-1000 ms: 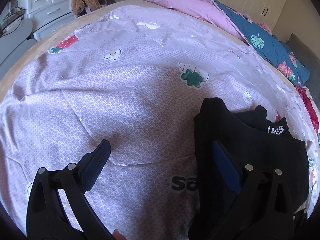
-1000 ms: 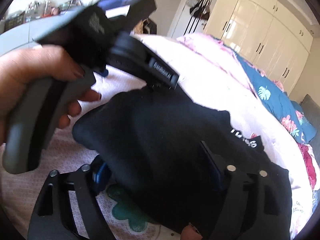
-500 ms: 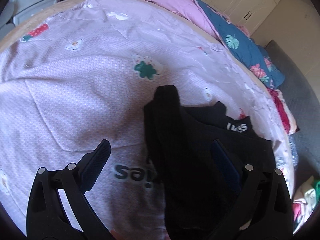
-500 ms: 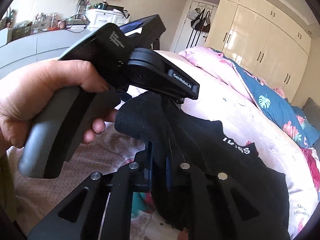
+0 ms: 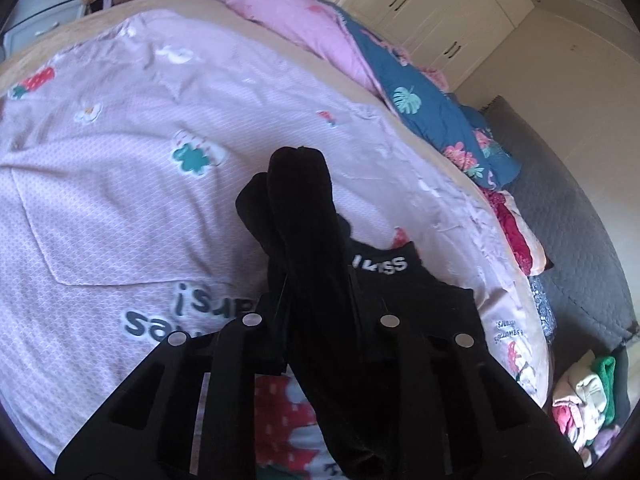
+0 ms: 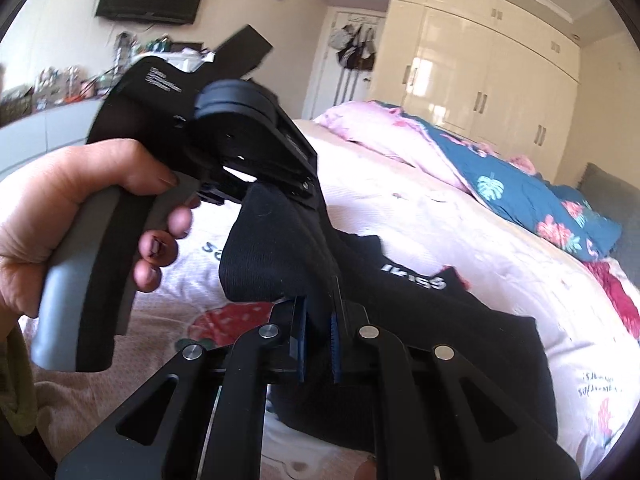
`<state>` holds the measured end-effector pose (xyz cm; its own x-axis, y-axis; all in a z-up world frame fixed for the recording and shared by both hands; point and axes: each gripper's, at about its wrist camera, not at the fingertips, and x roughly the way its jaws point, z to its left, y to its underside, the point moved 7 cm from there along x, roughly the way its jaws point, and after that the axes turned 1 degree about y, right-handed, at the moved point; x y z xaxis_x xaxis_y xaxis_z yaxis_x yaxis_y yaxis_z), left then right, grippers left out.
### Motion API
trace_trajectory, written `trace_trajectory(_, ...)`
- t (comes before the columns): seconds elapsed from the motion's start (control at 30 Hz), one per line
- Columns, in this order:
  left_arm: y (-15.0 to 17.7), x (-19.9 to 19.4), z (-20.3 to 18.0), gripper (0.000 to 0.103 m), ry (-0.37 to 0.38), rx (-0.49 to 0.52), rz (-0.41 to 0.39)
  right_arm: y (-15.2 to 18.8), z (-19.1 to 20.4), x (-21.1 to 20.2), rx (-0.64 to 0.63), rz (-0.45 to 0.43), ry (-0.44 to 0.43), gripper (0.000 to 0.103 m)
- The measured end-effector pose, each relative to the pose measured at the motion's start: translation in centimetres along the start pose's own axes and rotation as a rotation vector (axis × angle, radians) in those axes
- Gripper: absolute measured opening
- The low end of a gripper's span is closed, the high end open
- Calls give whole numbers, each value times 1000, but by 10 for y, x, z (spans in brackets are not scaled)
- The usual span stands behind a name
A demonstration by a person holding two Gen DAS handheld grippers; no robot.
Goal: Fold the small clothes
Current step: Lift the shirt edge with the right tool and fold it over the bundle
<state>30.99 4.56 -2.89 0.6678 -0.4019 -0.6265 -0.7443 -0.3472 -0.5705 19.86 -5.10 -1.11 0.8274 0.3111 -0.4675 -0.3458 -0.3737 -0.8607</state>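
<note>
A black garment (image 5: 304, 208) with white lettering at its neck lies on the bed, one edge of it lifted and bunched. In the left wrist view my left gripper (image 5: 316, 296) has its jaws closing on that bunched edge, and the cloth fills the gap between the fingers. The right wrist view shows my right gripper (image 6: 318, 332) shut on the same black garment (image 6: 272, 248), its blue pads (image 6: 301, 332) pressed against the fabric. Just beyond, the left gripper (image 6: 308, 196) grips the cloth from above, held by a hand (image 6: 60, 200).
The bed cover (image 5: 120, 160) is pale pink with fruit and flower prints. A pink and blue duvet (image 5: 420, 100) is heaped along the far side. Bright folded clothes (image 5: 580, 400) sit at lower right by a grey couch (image 5: 580, 220). Cream wardrobes (image 6: 480, 80) line the wall.
The left jaws went from wide open to closed on the garment's edge. The right jaws closed on it earlier. Both grippers rose, lifting the black cloth off the cover.
</note>
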Motion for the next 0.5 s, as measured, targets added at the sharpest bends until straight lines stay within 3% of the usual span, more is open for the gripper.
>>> trace_trajectory(0.5,9,8,-113,12,40,164,-19,20,-74,-41,201,-22,88,7)
